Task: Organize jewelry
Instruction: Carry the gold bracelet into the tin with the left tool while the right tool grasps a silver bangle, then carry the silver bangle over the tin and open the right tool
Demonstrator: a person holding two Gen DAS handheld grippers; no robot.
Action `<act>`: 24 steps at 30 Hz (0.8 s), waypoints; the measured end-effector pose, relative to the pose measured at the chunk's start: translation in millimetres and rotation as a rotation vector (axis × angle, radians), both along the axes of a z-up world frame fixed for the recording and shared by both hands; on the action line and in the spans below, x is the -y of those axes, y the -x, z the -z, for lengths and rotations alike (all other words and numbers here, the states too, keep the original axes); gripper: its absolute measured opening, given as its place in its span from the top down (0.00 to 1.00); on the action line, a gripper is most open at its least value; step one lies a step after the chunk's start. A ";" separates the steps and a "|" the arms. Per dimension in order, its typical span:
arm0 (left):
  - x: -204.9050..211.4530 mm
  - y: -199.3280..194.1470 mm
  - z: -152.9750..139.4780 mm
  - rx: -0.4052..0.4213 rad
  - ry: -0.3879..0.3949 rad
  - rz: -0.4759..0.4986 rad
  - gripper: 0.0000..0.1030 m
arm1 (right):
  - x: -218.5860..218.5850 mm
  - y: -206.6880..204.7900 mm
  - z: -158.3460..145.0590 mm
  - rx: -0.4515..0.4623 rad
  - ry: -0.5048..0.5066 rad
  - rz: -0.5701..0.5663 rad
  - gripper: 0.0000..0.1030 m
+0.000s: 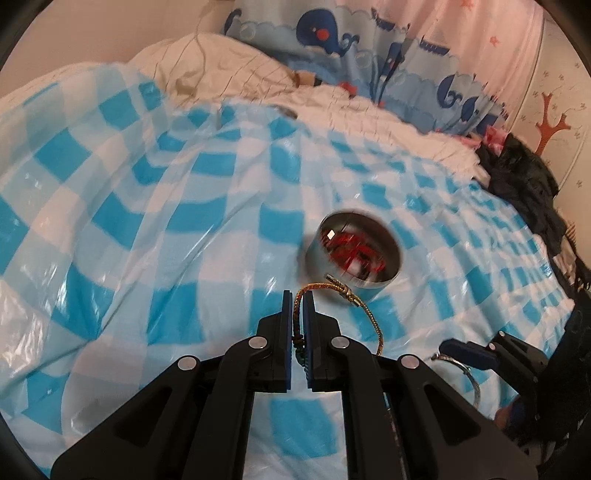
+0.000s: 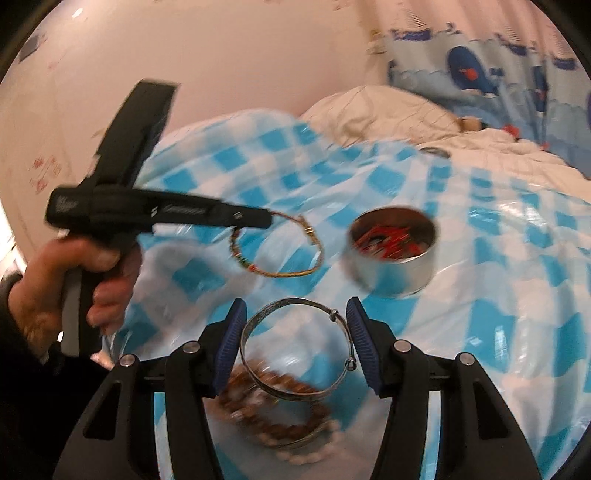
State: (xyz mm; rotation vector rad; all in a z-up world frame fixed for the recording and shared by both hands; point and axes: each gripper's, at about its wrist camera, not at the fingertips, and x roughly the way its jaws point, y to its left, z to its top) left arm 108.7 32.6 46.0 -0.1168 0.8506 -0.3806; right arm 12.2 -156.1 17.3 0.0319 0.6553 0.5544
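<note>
My left gripper (image 1: 298,299) is shut on a gold woven bracelet (image 1: 375,325) and holds it above the blue-checked sheet, just short of a round metal tin (image 1: 352,254) with red items inside. In the right wrist view the left gripper (image 2: 264,221) holds that gold bracelet (image 2: 277,247) to the left of the tin (image 2: 391,254). My right gripper (image 2: 295,332) holds a silver bangle (image 2: 295,347) between its pads, lifted over a pile of brown beaded bracelets (image 2: 273,410). The right gripper also shows in the left wrist view (image 1: 465,354).
The blue-and-white checked plastic sheet (image 1: 147,229) covers a bed. White bedding (image 1: 229,62) and a whale-print curtain (image 1: 332,33) lie behind. A dark garment (image 1: 528,192) lies at the right edge. A small metal lid (image 2: 436,151) sits far back.
</note>
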 end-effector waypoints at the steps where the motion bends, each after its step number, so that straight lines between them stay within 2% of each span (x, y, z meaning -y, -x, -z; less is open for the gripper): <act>1: 4.3 -2.6 -4.8 0.012 0.013 0.003 0.96 | 6.2 -2.7 -4.6 0.011 -0.008 0.020 0.47; 6: 36.6 -24.3 -15.6 0.043 0.062 0.021 0.96 | 36.1 -21.3 -26.9 0.072 -0.012 0.100 0.47; 11: 74.6 -53.4 -6.5 0.038 0.074 0.008 0.94 | 51.8 -40.7 -33.9 0.100 -0.008 0.136 0.47; 12: 79.6 -61.0 -1.3 0.030 0.064 -0.005 0.91 | 51.8 -48.5 -33.7 0.103 -0.002 0.137 0.47; 13: 83.5 -71.8 8.3 0.000 0.053 -0.023 0.82 | 50.5 -53.8 -33.3 0.103 0.002 0.135 0.47; 14: 83.6 -78.6 15.9 -0.027 0.051 -0.035 0.68 | 48.8 -59.9 -32.2 0.102 0.009 0.133 0.47; 16: 76.4 -88.6 28.7 -0.091 0.044 -0.078 0.52 | 42.8 -75.0 -28.5 0.100 0.022 0.120 0.47; 19: 51.3 -88.6 27.1 -0.113 0.055 -0.155 0.49 | 30.0 -94.3 -21.1 0.095 0.022 0.099 0.47; 20: 41.4 -85.5 22.4 -0.097 0.069 -0.176 0.43 | 25.6 -99.4 -18.2 0.091 0.021 0.092 0.47; 23: 14.9 -71.7 7.5 -0.034 0.059 -0.245 0.37 | 6.8 -117.8 -1.6 0.075 0.044 0.074 0.46; 24: 7.7 -66.1 4.3 -0.020 0.050 -0.253 0.36 | 2.8 -123.2 5.0 0.058 0.058 0.072 0.43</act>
